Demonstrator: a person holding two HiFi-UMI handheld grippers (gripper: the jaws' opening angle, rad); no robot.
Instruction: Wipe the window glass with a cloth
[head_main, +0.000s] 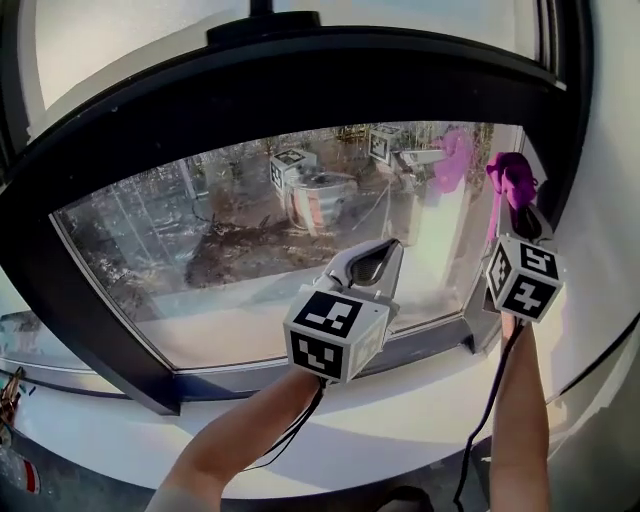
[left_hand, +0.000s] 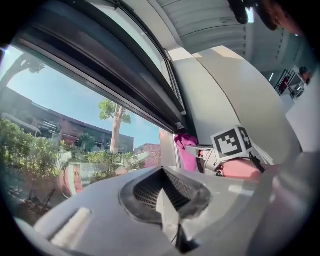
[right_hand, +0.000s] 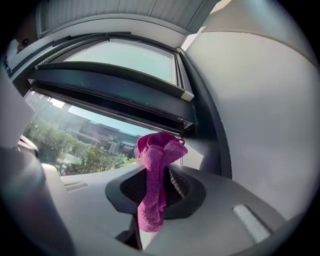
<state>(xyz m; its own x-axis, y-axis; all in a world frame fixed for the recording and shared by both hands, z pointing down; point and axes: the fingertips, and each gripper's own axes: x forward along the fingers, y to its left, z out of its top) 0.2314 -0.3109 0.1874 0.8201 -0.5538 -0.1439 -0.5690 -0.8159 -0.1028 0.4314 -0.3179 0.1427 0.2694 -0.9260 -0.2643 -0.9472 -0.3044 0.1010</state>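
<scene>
The window glass (head_main: 200, 230) fills the middle of the head view inside a dark frame (head_main: 300, 80). A magenta cloth (head_main: 510, 178) is bunched against the glass's upper right corner, with my right gripper (head_main: 515, 200) shut on it. In the right gripper view the cloth (right_hand: 154, 175) stands up between the jaws and hangs over the pads, close to the frame corner. My left gripper (head_main: 385, 250) hovers in front of the lower middle of the glass, shut and holding nothing (left_hand: 165, 195). The left gripper view also shows the right gripper (left_hand: 200, 152) with the cloth (left_hand: 186, 150).
A white sill (head_main: 400, 400) runs below the frame. A white wall (head_main: 610, 200) stands right beside the right gripper. Black cables (head_main: 480, 420) hang from both grippers along the person's forearms. Small objects lie at the sill's far left edge (head_main: 10, 390).
</scene>
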